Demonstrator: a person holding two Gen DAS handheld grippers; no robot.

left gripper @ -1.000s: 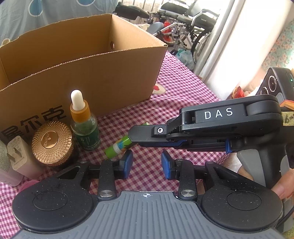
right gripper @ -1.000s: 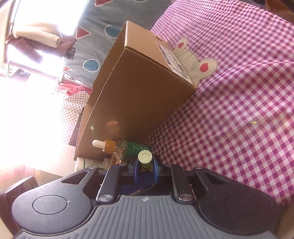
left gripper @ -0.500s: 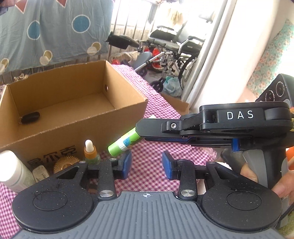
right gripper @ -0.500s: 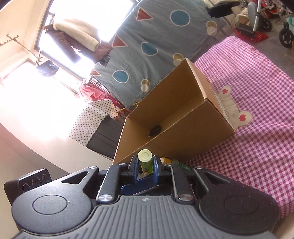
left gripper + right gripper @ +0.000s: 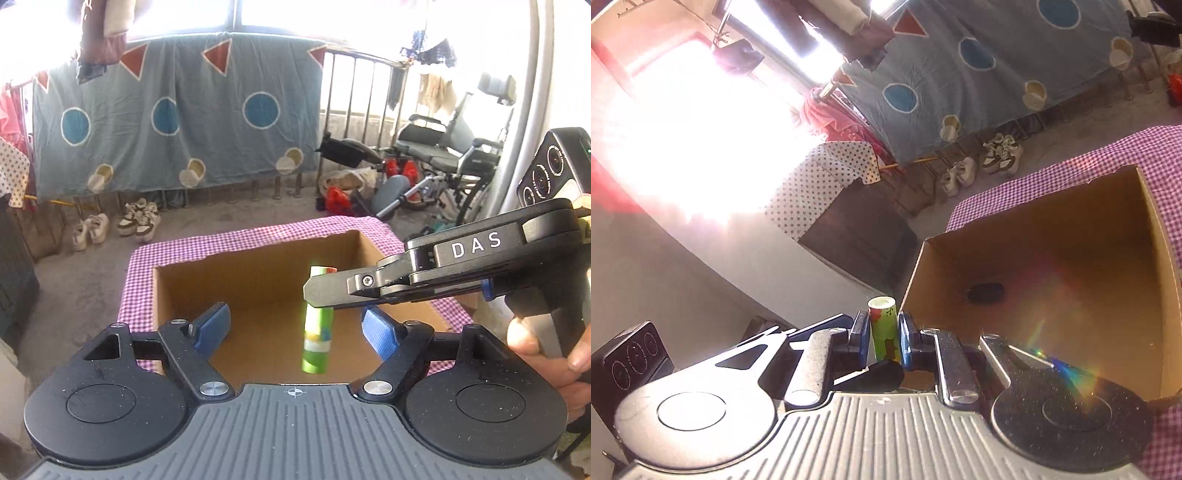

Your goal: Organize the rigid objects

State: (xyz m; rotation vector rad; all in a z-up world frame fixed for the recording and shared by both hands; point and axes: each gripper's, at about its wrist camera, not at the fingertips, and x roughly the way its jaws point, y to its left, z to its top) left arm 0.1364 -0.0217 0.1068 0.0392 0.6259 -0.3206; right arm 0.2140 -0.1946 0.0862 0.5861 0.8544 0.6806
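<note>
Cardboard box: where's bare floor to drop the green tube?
Most of the cardboard box floor is bare: the near half in front of the left gripper, whose jaws are opening with nothing between them, and the side toward the checked cloth. Only a small black object occupies it. The right gripper grips the green tube over it.

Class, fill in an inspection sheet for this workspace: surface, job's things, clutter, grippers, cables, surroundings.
Surface: checked cloth under the box.
Job's things: open box; green tube held over it; dark item on the box floor.
Clutter: nothing seen.
Grippers: right gripper shut on the tube; left gripper opening, nothing between its fingers.
Cables: nothing seen.
Surroundings: blue sheet on a railing, shoes, wheelchair, bright window.
</note>
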